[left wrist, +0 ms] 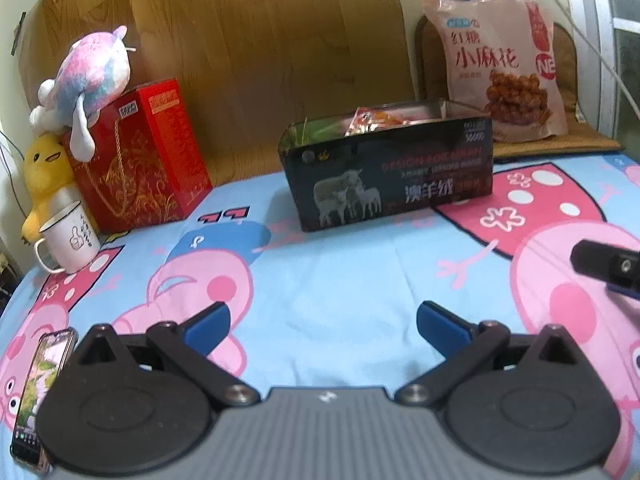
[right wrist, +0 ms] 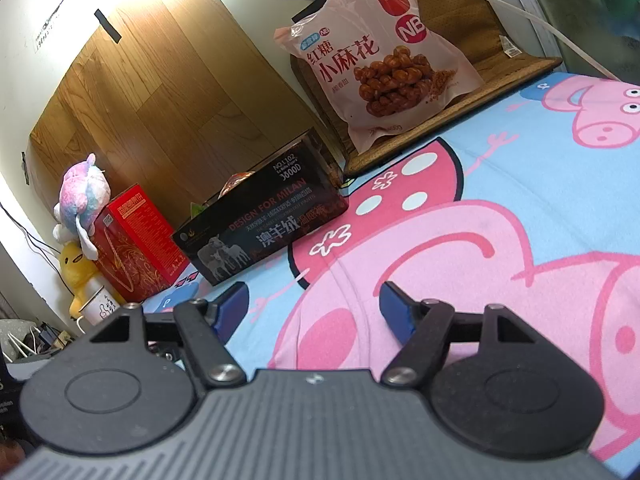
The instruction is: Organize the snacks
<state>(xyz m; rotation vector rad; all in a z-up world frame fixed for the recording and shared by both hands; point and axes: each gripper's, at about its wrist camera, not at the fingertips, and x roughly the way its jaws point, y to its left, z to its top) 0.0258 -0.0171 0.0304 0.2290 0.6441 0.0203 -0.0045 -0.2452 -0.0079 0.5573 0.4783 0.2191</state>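
A black open-topped box with sheep printed on its side stands on the cartoon bedsheet, with small snack packets poking out of its top. Behind it to the right, a large pink snack bag leans on a brown cushion. My left gripper hovers open over the sheet, well short of the box, nothing between its blue fingertips. The right gripper is also open and empty; the box lies ahead to its left and the pink bag further back. A tip of the right gripper shows at the left view's right edge.
A red gift box with plush toys on and beside it stands at the back left, with a white mug in front. A phone lies on the sheet at the near left. A wooden board backs the bed.
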